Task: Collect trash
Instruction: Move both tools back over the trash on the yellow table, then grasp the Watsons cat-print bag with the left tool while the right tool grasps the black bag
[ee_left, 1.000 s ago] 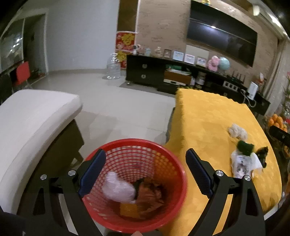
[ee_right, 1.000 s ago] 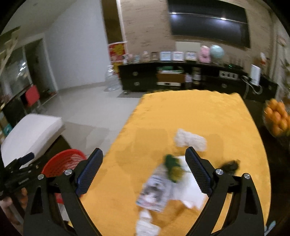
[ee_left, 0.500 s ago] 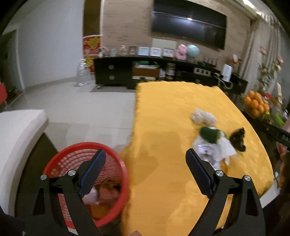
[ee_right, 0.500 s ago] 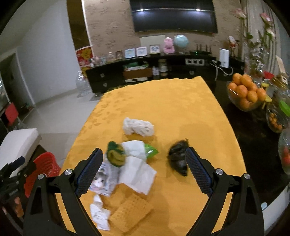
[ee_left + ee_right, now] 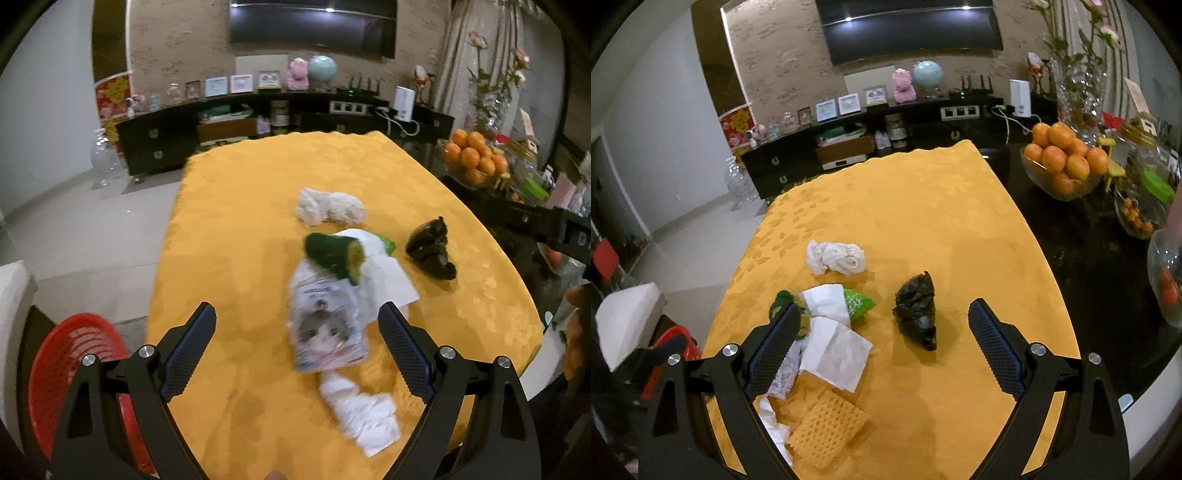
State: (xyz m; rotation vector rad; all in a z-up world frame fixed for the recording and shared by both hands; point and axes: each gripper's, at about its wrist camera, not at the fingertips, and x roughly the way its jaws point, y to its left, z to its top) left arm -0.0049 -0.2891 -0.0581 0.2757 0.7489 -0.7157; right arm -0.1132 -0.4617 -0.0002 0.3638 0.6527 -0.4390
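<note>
Swinging over from the bin, my left gripper [image 5: 297, 343] now looks down at the yellow desk [image 5: 236, 206] instead of into the red basket [image 5: 55, 373], which has slid off to the lower left edge of the left view. Jaws are spread wide on that side, nothing between the pads, same as a second ago. Right under them sits the cat-print packet [image 5: 327, 328], with a crumpled white tissue [image 5: 360, 410] just nearer to me and a green wrapper [image 5: 334, 254] lying on its far end.

The right gripper [image 5: 881, 350] has moved in too, and its view is sharp now where it was blurry before. Its jaws are released as well, framing the black crumpled bag [image 5: 918, 314] on the cloth, not touching it. A white paper napkin [image 5: 834, 350] and a yellow waffle-textured sponge [image 5: 827, 428] lie just left of that. The white rag [image 5: 834, 256] sits further back, apart from the pile.
</note>
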